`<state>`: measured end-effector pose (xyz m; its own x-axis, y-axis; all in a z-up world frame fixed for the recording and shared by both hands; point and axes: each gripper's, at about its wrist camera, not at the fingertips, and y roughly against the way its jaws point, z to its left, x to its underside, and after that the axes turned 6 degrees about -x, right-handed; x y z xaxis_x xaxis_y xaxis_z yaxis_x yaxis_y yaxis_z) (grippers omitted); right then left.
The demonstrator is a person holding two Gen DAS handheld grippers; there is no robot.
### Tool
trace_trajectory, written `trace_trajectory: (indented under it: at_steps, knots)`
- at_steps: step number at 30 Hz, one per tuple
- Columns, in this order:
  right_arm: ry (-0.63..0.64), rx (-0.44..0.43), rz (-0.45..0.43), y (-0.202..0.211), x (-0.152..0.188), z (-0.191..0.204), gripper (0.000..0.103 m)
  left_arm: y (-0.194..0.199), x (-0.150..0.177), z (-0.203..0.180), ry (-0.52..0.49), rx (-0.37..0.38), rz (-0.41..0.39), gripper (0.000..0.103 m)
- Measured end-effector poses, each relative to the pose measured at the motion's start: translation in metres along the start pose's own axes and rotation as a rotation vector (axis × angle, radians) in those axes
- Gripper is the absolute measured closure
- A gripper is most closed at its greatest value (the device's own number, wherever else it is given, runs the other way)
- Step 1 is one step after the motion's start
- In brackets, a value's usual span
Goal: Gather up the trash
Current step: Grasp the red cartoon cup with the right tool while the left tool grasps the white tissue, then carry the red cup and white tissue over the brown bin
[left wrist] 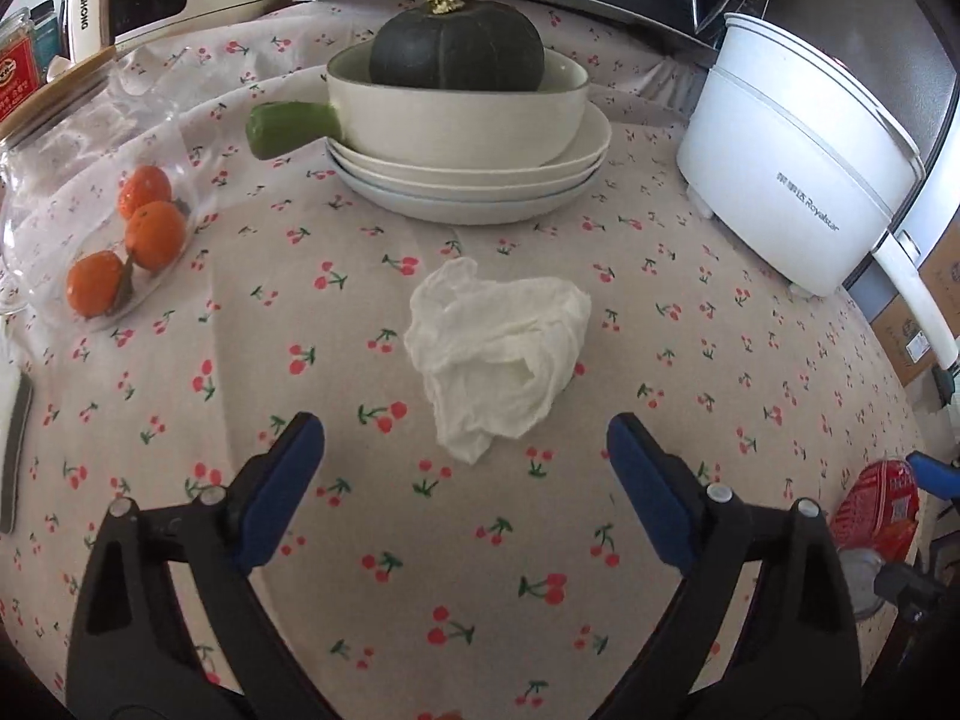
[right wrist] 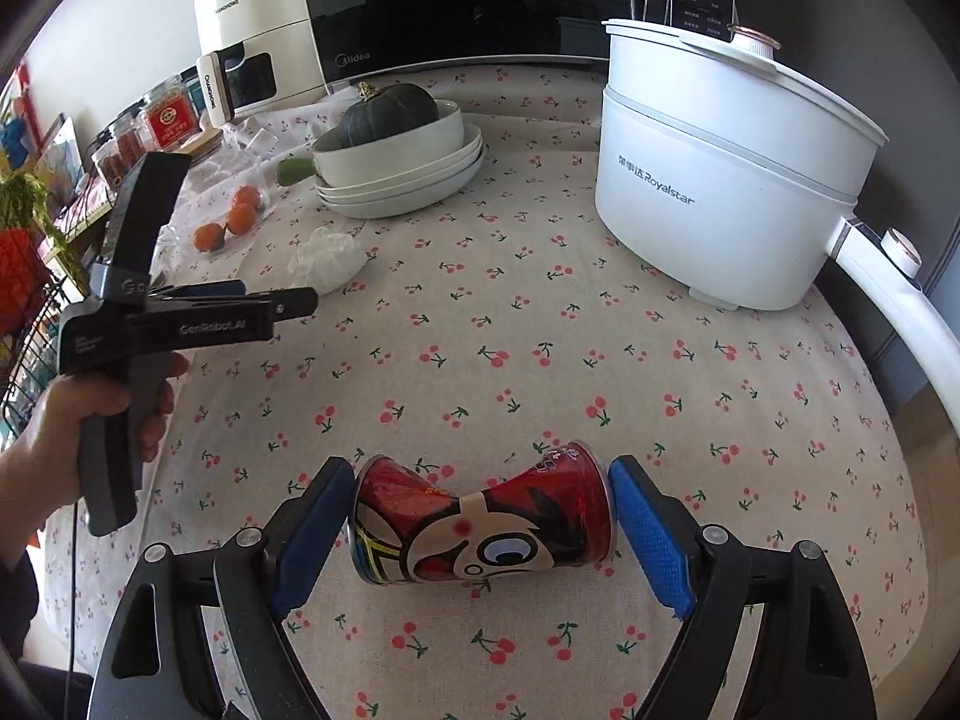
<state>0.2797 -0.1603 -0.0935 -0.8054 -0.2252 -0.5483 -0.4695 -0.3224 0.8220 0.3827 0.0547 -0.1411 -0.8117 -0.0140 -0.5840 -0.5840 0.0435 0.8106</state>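
A crumpled white tissue point(left wrist: 498, 354) lies on the cherry-print tablecloth, just ahead of my open left gripper point(left wrist: 465, 438), between and beyond its blue pads. It also shows in the right wrist view point(right wrist: 327, 258). A crushed red can point(right wrist: 480, 519) with a cartoon face lies on its side between the pads of my right gripper point(right wrist: 480, 510). The pads touch or nearly touch its two ends. The can also shows at the right edge of the left wrist view point(left wrist: 879, 510). The left gripper point(right wrist: 300, 300) is seen from the side at the left of the right wrist view.
A white bowl with a dark green squash point(left wrist: 456, 48) sits on stacked plates point(left wrist: 468, 192) at the back. A white Royalstar pot point(left wrist: 798, 180) stands at the right. Oranges in a clear bag point(left wrist: 144, 240) lie at the left. Appliances line the back.
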Motion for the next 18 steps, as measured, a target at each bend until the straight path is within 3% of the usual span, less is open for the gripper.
trace_trajectory:
  at_steps: [4, 8, 11, 18]
  knots:
    - [-0.006, -0.009, -0.003, -0.002, 0.001, -0.006, 0.015, -0.016, -0.013, -0.006, 0.008, 0.003, -0.021, 0.026]
    - [-0.011, -0.007, 0.001, -0.001, 0.004, -0.009, 0.015, -0.016, -0.018, -0.003, 0.056, 0.069, -0.008, 0.081]
    - [-0.005, 0.007, 0.008, 0.006, 0.008, -0.007, 0.015, 0.005, -0.013, -0.002, 0.081, 0.09, -0.015, 0.084]
    - [-0.037, 0.017, 0.008, 0.036, 0.02, 0.007, 0.015, 0.074, 0.022, -0.021, -0.017, 0.068, -0.006, 0.084]
